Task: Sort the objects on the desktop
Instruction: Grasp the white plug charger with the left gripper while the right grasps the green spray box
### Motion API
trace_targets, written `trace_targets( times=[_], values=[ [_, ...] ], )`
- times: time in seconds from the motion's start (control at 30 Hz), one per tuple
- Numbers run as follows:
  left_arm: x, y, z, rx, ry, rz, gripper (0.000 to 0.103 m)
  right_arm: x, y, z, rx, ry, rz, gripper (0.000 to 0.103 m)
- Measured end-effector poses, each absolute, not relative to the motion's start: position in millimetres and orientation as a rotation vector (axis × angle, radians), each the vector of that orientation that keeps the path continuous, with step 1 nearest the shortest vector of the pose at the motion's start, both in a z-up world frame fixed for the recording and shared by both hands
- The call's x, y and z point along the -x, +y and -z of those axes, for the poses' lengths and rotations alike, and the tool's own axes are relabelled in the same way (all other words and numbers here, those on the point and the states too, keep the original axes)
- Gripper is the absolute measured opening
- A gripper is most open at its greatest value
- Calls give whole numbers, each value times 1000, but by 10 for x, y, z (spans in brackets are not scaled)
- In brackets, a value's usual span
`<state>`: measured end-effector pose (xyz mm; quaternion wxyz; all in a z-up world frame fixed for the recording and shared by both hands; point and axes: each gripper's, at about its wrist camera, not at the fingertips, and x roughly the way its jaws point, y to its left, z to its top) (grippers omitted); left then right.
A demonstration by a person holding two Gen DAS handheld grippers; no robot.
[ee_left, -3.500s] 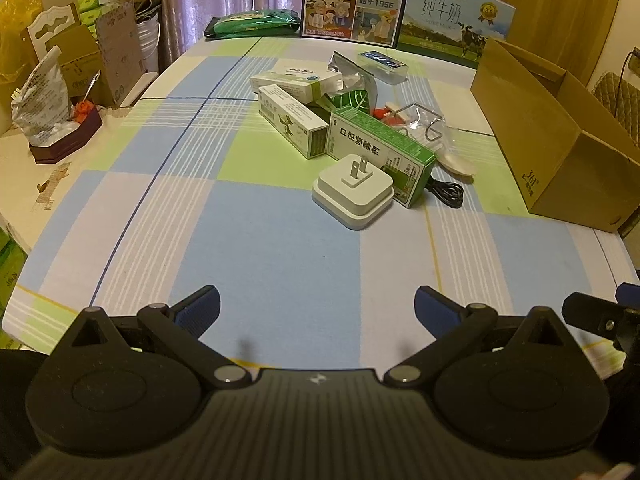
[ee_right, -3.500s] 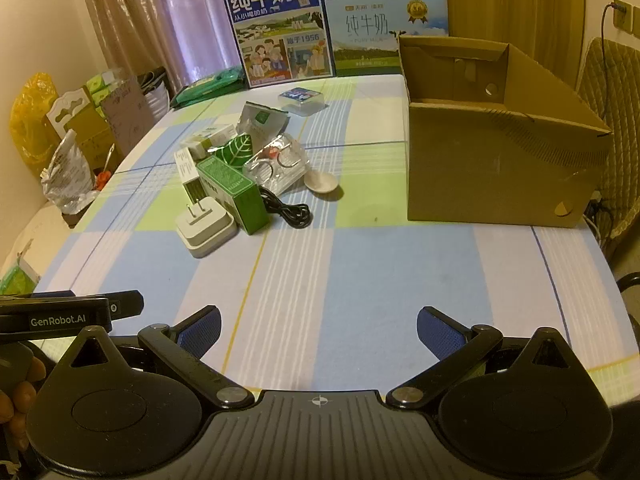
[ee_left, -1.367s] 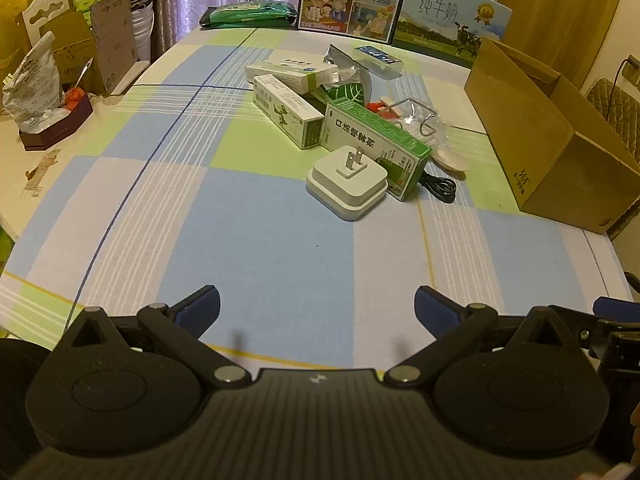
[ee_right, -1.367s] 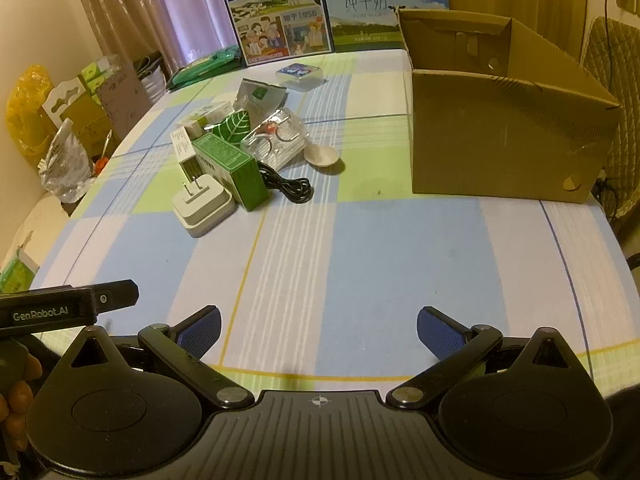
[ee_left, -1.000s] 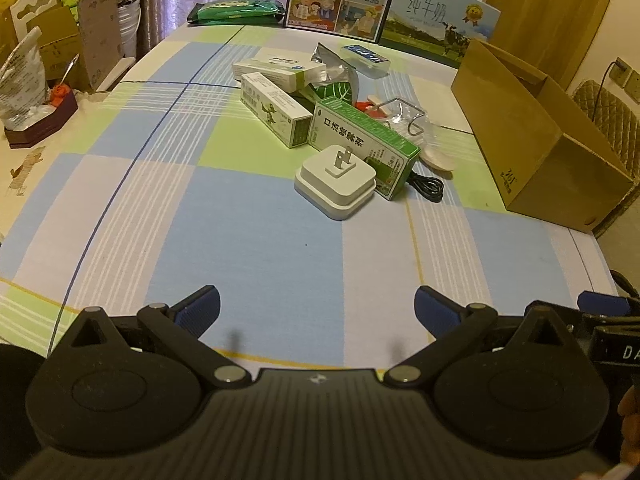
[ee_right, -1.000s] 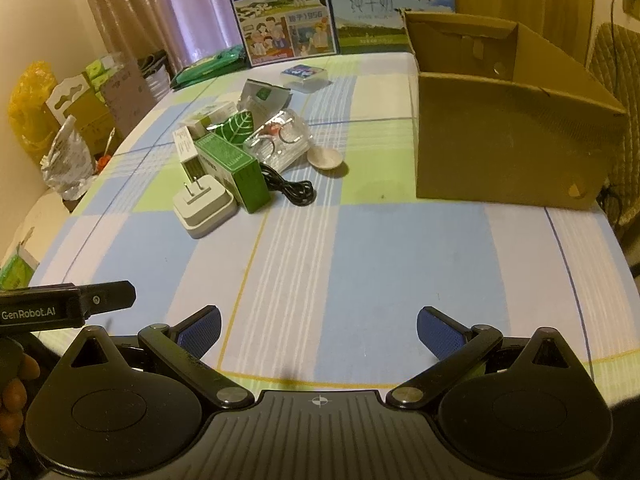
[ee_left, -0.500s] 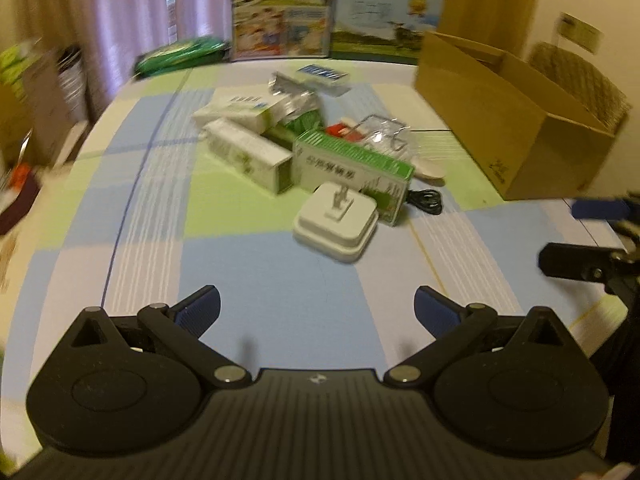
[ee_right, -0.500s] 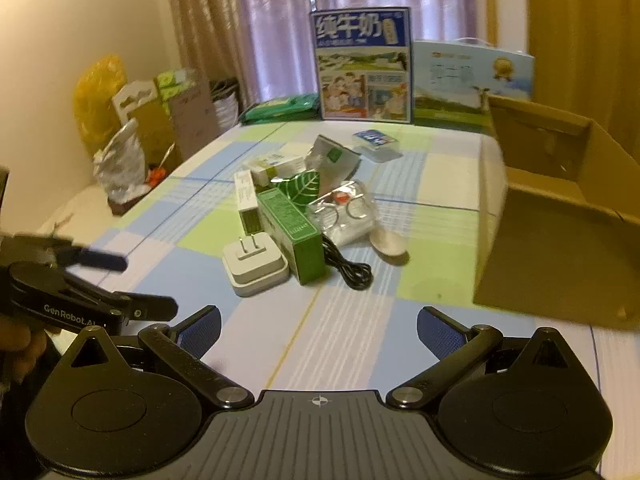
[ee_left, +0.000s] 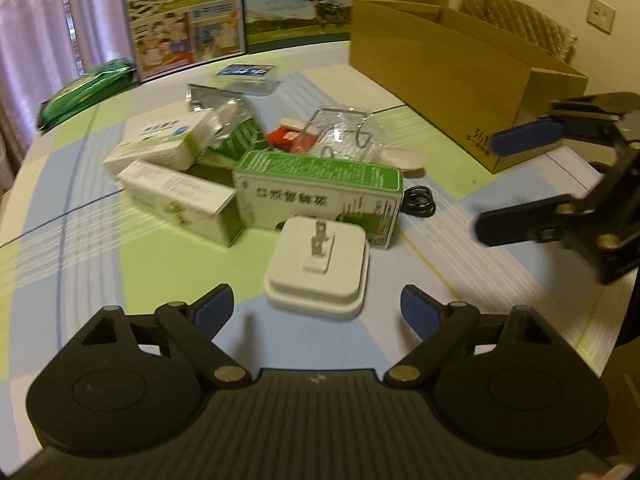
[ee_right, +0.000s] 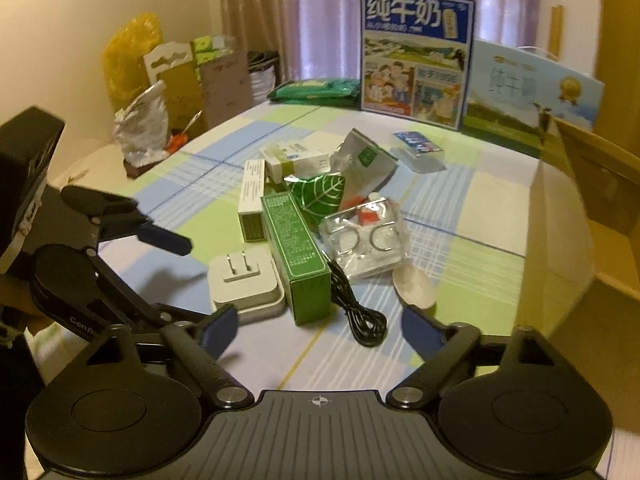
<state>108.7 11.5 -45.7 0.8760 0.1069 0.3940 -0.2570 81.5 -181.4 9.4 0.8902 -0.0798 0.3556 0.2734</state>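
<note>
Purple curtains (ee_right: 320, 20) hung behind the desk (ee_left: 80, 208), whose checked blue, green and white cloth ran bare along the near edge and down the left side, leaving plenty of open room there. Two milk cartons stood at the far edge: a blue milk carton (ee_right: 416, 56) and a pale milk carton (ee_right: 532, 96) beside it. One open cardboard box (ee_left: 460, 68) filled the right side of the desk. Mid-desk lay the clutter to be sorted, packed close together: one white plug adapter (ee_left: 318, 266) with its prongs up, nearest the front edge; one green medicine box (ee_left: 318, 192) touching it behind; two white medicine boxes (ee_left: 180, 200) to the left, one behind the other; one foil pouch (ee_right: 366, 160); one clear plastic packet (ee_right: 366, 240) holding two metal rings; one coiled black cable (ee_right: 360, 316); one white spoon (ee_right: 414, 288); and one small blue-topped box (ee_left: 246, 74) farther back, apart from the heap. The left gripper (ee_left: 318, 306) was spread wide and empty, the adapter sitting just ahead of its blue pads (ee_left: 214, 306). The right gripper (ee_right: 320, 326) was likewise released, grasping nothing, with the cable just in front of it.
</note>
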Motion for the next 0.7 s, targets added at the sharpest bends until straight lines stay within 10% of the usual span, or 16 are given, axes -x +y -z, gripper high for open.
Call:
trace_targets(
  times=[0.43, 0.7],
  values=[
    [-1366, 100, 657, -239, 863, 576, 62, -1195, -1569, 120, 233, 754, -659, 75],
    [-1099, 367, 607, -186, 905, 468, 62, -1374, -1337, 232, 227, 799, -653, 33]
  ],
)
